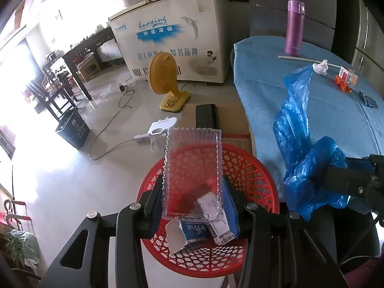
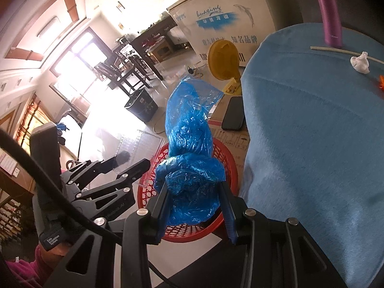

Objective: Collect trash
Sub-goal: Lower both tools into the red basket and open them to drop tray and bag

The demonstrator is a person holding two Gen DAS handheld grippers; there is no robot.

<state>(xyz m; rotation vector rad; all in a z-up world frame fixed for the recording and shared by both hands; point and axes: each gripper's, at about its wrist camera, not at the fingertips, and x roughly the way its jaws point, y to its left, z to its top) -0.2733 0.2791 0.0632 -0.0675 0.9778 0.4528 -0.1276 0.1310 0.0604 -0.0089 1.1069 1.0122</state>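
Observation:
My left gripper (image 1: 192, 192) is shut on a clear plastic tray (image 1: 192, 165) and holds it over the red mesh basket (image 1: 254, 175). Torn white and blue wrapper scraps (image 1: 192, 234) hang at the tray's near end. My right gripper (image 2: 195, 194) is shut on a crumpled blue plastic bag (image 2: 189, 144) above the same basket (image 2: 225, 158), beside the left gripper (image 2: 129, 165). The bag (image 1: 297, 129) and right gripper (image 1: 336, 175) also show in the left wrist view. On the blue tablecloth (image 1: 264, 84) lie a crumpled white tissue (image 1: 320, 68), a small carton (image 1: 348, 75) and an orange scrap (image 1: 342, 84).
A purple flask (image 1: 295, 28) and a white stick (image 1: 297, 58) are on the table. A cardboard box (image 1: 237, 134) with a black phone (image 1: 206, 115) stands behind the basket. A yellow fan (image 1: 165, 81), power strip (image 1: 146, 138), black bin (image 1: 72, 129) and white freezer (image 1: 172, 36) are on the floor.

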